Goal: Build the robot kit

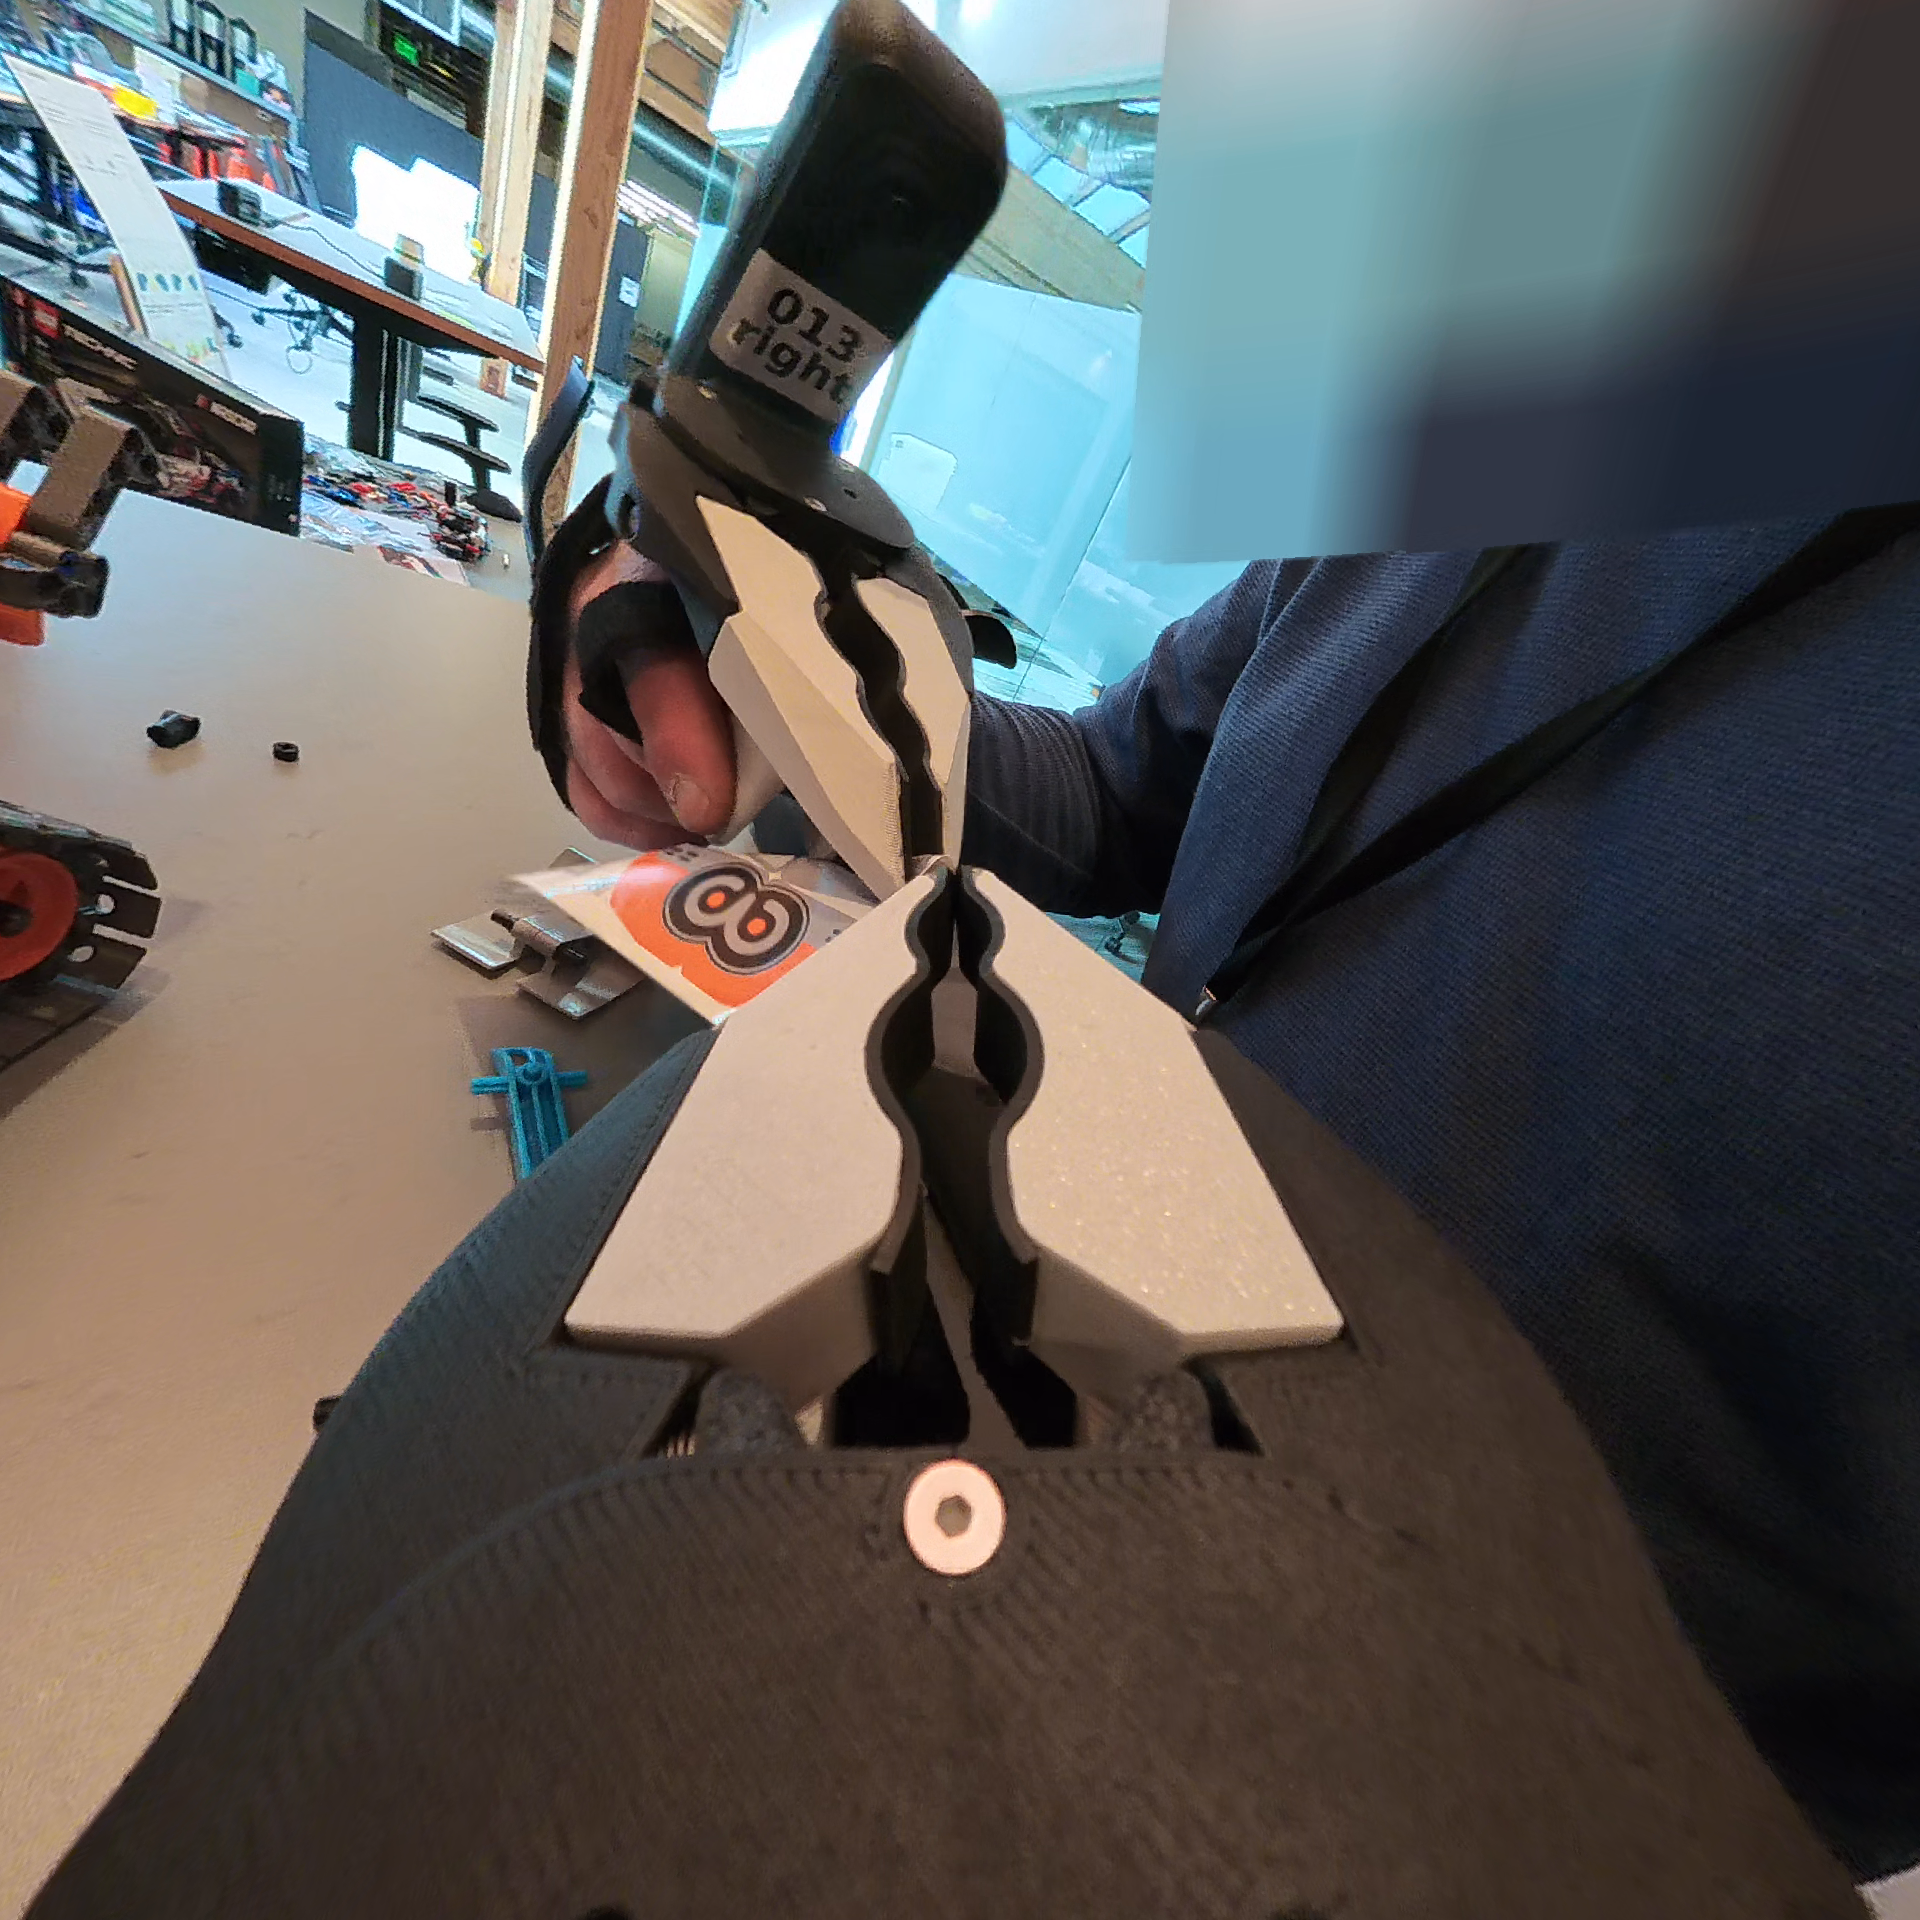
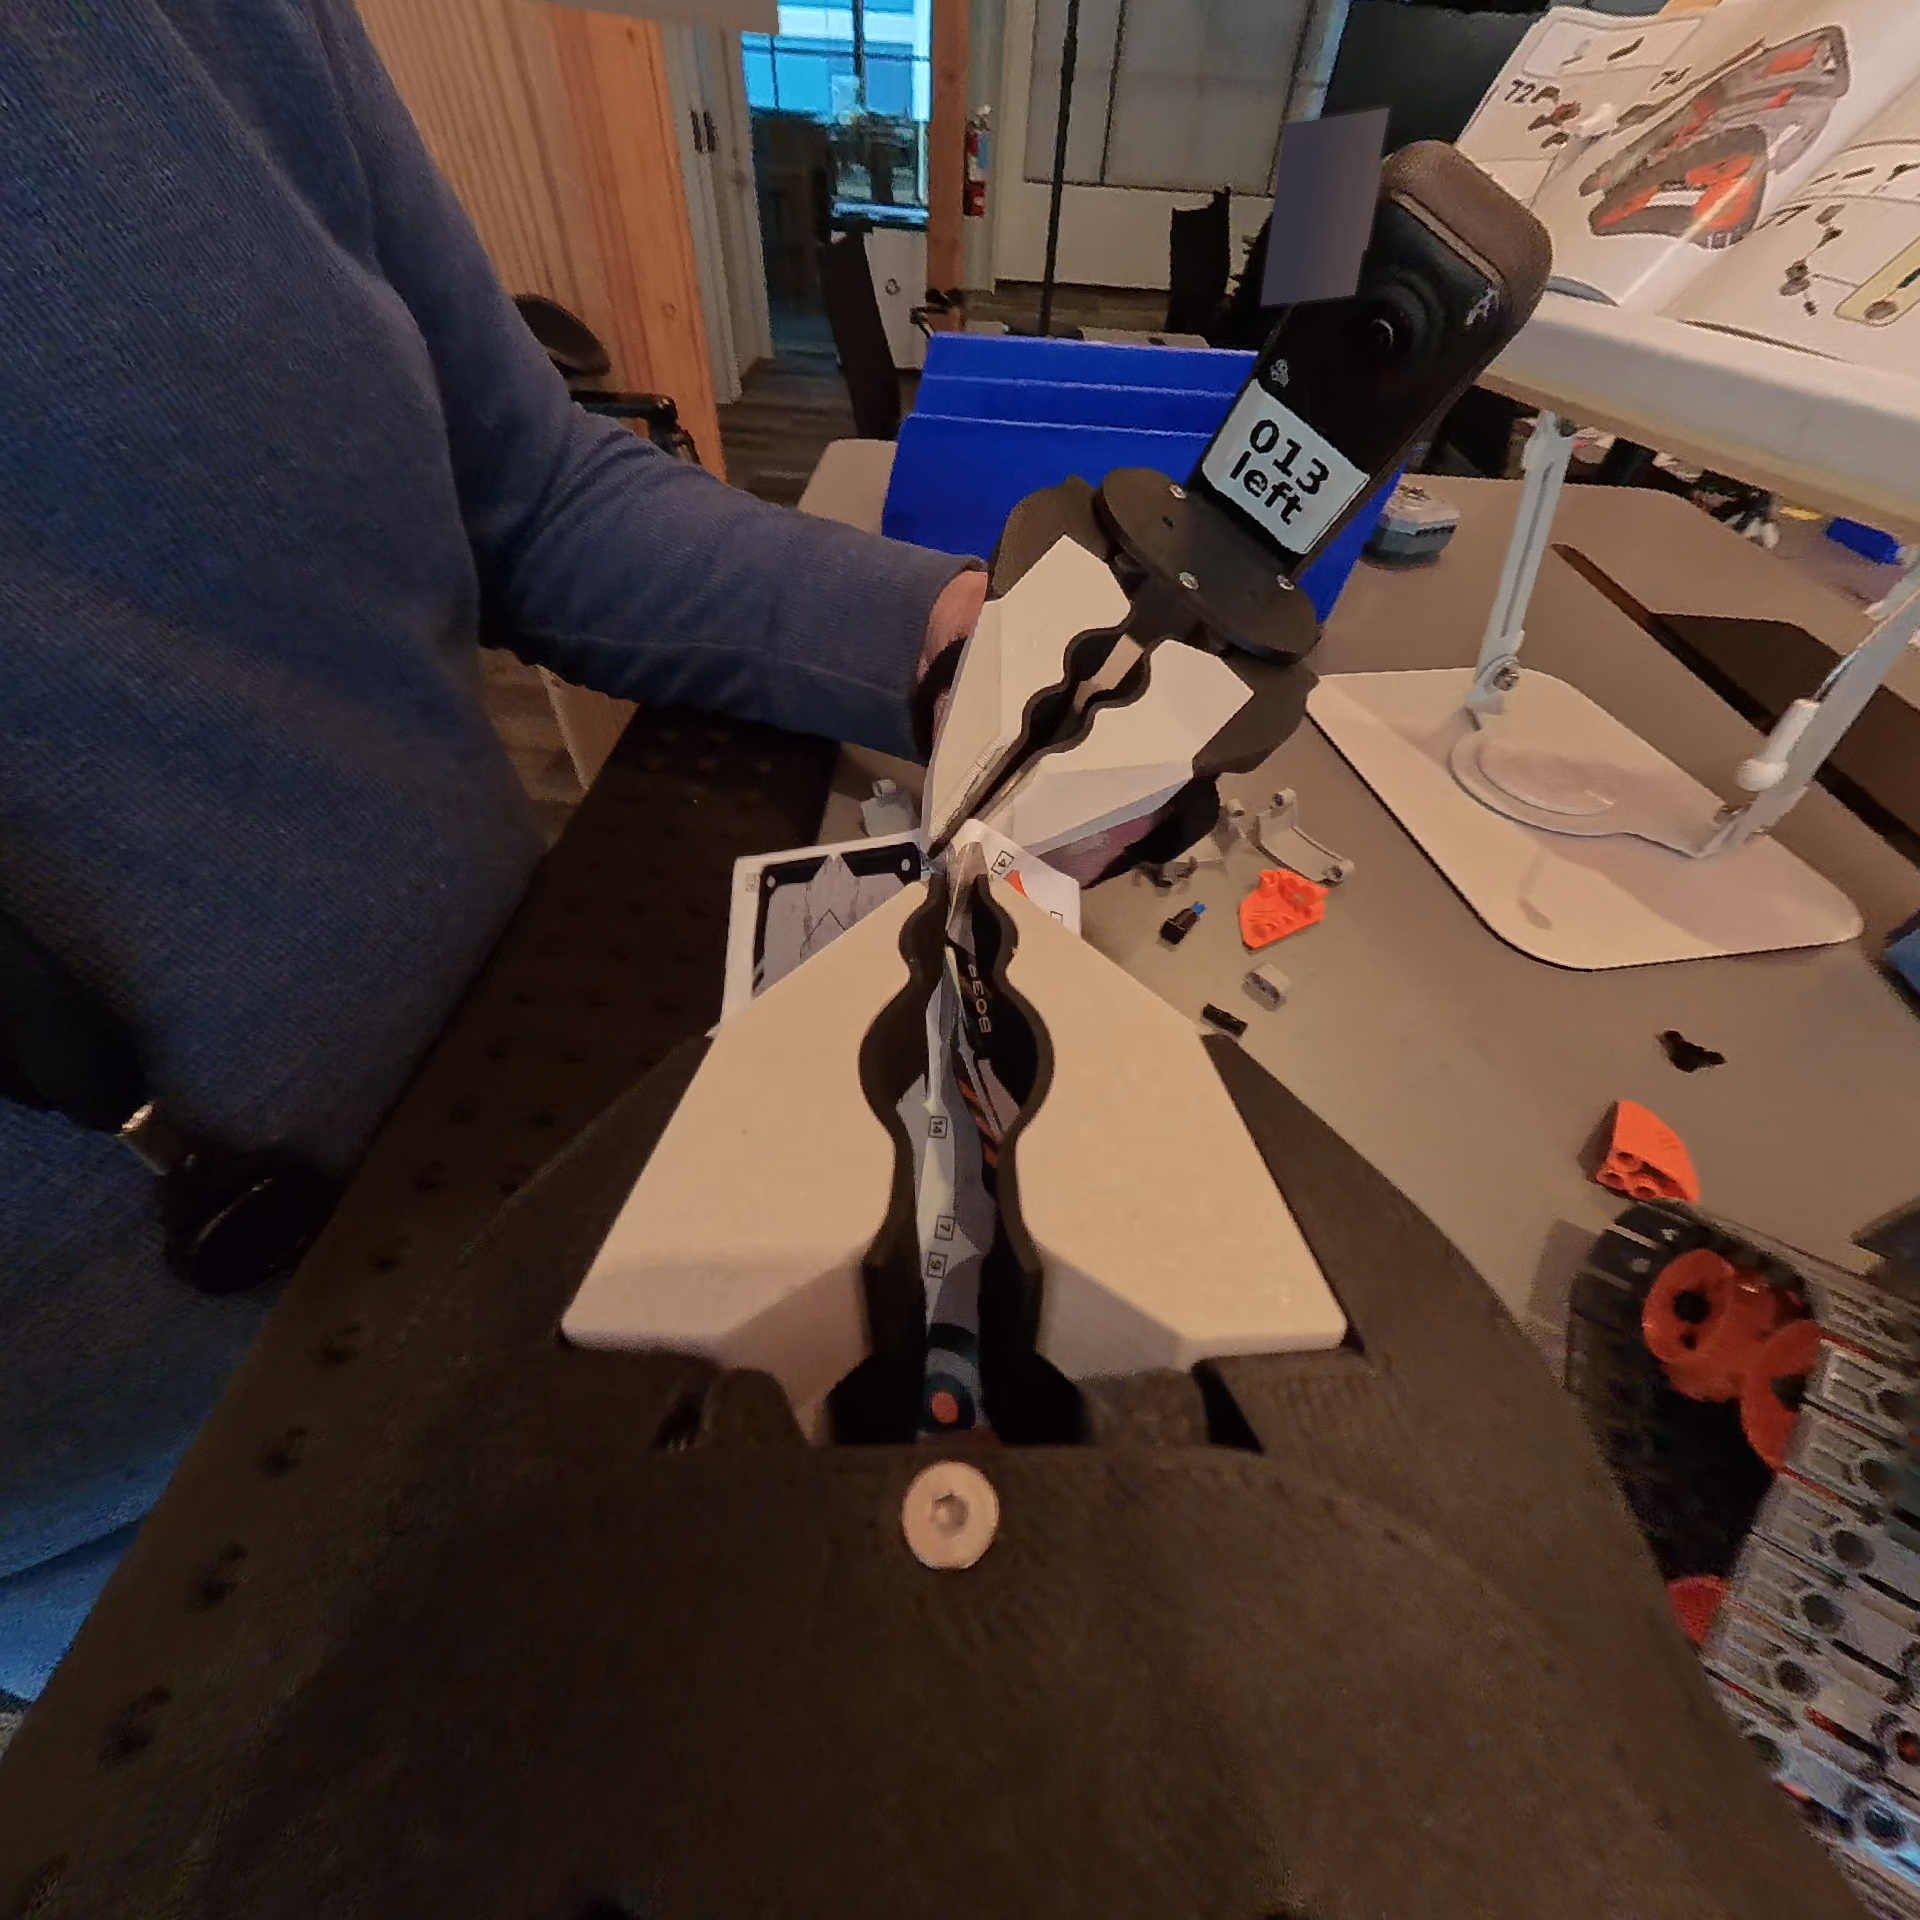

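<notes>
A sticker sheet (image 1: 717,925) with orange, black and white prints is held just above the grey table (image 1: 260,1195). In the right wrist view the sheet (image 2: 821,904) runs down between my right gripper's fingers. My right gripper (image 2: 945,883) is shut on it. My left gripper (image 1: 951,878) is shut too, its tips pinching the same sheet's top edge. The two grippers meet tip to tip: the right gripper (image 1: 914,862) comes down from above in the left wrist view, and the left gripper (image 2: 933,844) does so in the right wrist view.
An orange and black tracked toy vehicle (image 1: 62,914) (image 2: 1714,1351) stands at the table's side. Loose parts lie around: a blue piece (image 1: 530,1101), grey pieces (image 1: 540,945), orange pieces (image 2: 1283,904). An instruction booklet (image 2: 1714,156) sits on a white stand (image 2: 1558,831). A blue bin (image 2: 1039,436) stands behind. My left and right fingertips are right by each other. About 12 cm separates my right fingertips from the blue piece (image 1: 530,1101).
</notes>
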Motion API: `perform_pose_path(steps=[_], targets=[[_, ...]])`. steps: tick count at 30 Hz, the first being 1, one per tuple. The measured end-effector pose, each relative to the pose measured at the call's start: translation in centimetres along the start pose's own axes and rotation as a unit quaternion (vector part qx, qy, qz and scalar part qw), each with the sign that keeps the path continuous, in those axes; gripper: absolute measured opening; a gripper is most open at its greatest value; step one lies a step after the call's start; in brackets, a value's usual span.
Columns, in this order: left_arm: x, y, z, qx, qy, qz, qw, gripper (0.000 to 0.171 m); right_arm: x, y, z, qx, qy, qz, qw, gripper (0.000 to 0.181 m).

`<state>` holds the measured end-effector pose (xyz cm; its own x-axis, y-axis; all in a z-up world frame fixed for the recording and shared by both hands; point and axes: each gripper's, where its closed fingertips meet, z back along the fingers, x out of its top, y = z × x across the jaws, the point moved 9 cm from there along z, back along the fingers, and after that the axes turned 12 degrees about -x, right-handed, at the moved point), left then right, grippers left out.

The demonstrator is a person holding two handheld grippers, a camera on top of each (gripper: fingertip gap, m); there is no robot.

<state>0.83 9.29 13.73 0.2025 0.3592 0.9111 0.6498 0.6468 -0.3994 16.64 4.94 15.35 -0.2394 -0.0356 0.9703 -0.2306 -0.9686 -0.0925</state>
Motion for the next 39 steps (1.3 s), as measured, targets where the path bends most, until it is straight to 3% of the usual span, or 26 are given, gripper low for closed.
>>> perform_pose_path(steps=[5, 13, 16, 39], targets=[[-0.3, 0.0, -0.4, 0.003, 0.019, -0.004, 1.0, 0.0, 0.1, -0.3, 0.6, 0.033, -0.036, -0.045, 0.998, 0.0], [-0.2, -0.1, -0.4, 0.001, 0.014, -0.006, 1.0, 0.0, 0.0, 0.1, 0.8, 0.013, -0.004, -0.007, 1.0, 0.008], [-0.3, -0.1, -0.5, -0.001, 0.017, -0.006, 1.0, 0.0, -0.1, 0.3, 0.6, 0.004, 0.004, 0.007, 1.0, 0.003], [0.3, -0.9, -1.2, 0.004, 0.056, -0.064, 0.996, 0.0, -0.7, 0.0, 0.7, 0.079, -0.04, -0.086, 0.992, 0.0]])
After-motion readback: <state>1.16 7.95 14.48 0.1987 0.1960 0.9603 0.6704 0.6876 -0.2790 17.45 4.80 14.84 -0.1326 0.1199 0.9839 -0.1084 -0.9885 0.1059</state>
